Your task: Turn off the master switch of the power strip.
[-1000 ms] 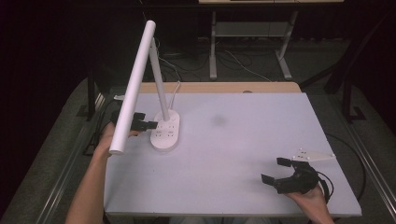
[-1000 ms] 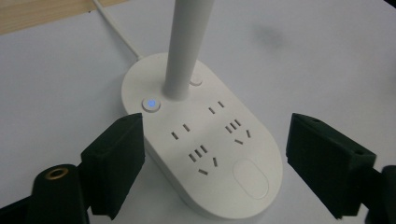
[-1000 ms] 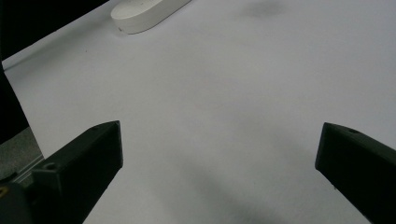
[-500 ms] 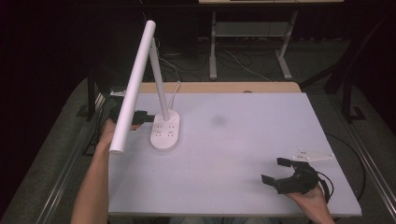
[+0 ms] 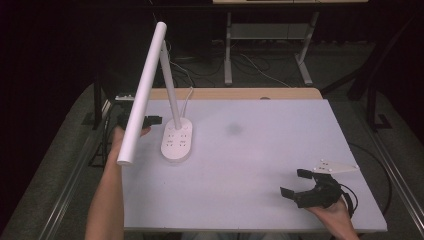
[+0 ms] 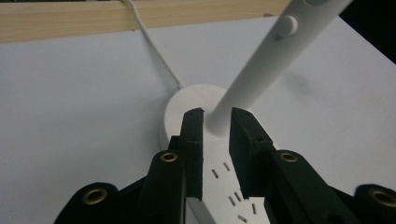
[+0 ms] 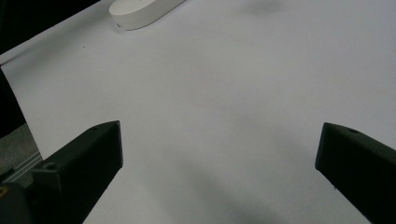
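A white desk lamp [image 5: 176, 137] with an oval base that carries socket slots stood on the left part of the white table top [image 5: 260, 150], near the far edge. From the base a thin white stem [image 5: 170, 80] rose, and at its top a long white tube-shaped light bar [image 5: 142, 92] reached forward and to the left, over the table's left edge. A white cable [image 6: 154, 49] ran from the back of the base toward the wooden strip [image 5: 235, 93] along the far side of the table.

The left gripper [image 5: 150, 120] was at the left edge of the table, just beside the lamp base, partly hidden under the light bar in the high view. In the left gripper view its two black jaws stood close together above the base, with only a narrow gap between them — the foot of the stem appeared in this gap, just beyond the tips. I could not tell whether the jaws touched the stem, so this claw was nearly closed but not clearly grasping.

The right gripper [image 5: 302, 187] was in the person's right hand [image 5: 332, 212] at the near right corner of the table, well apart from the lamp. Its jaws were spread wide — released, with only bare table between them.
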Action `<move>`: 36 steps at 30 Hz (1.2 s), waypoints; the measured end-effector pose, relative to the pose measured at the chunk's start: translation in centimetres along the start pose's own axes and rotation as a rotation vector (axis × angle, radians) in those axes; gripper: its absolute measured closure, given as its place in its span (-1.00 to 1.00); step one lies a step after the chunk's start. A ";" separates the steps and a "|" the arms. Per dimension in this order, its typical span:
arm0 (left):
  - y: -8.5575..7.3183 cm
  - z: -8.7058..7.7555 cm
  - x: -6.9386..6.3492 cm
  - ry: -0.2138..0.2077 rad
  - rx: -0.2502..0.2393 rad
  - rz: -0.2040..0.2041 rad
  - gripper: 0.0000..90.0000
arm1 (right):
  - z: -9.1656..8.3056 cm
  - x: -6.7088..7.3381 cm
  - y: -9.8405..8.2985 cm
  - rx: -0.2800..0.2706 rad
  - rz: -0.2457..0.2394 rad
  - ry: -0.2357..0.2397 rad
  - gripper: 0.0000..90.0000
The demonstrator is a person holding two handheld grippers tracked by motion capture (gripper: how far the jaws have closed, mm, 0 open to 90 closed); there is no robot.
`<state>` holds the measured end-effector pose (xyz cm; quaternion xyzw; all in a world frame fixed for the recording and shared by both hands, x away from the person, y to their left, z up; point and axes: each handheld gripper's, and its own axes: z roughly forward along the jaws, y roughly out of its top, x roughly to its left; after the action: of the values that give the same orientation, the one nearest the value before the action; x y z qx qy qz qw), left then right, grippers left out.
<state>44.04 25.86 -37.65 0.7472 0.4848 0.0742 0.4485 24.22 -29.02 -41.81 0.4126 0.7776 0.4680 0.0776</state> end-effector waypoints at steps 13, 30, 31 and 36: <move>-0.1 1.0 0.5 0.015 -0.027 -0.052 0.99 | 0.0 0.0 0.0 0.004 0.004 -0.006 -0.99; -0.8 3.9 0.5 0.012 0.016 -0.039 0.99 | -0.1 -0.1 -0.1 0.007 0.004 -0.011 -0.99; -0.8 4.0 0.4 0.011 0.019 -0.041 0.99 | -0.1 -0.1 -0.1 0.007 0.005 -0.011 -0.99; -1.1 4.6 0.4 0.009 0.032 -0.040 0.99 | -0.1 -0.1 -0.1 0.008 0.004 -0.012 -0.99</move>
<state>46.11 23.55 -41.30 0.7439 0.5030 0.0608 0.4357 24.19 -29.23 -41.88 0.4175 0.7781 0.4624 0.0796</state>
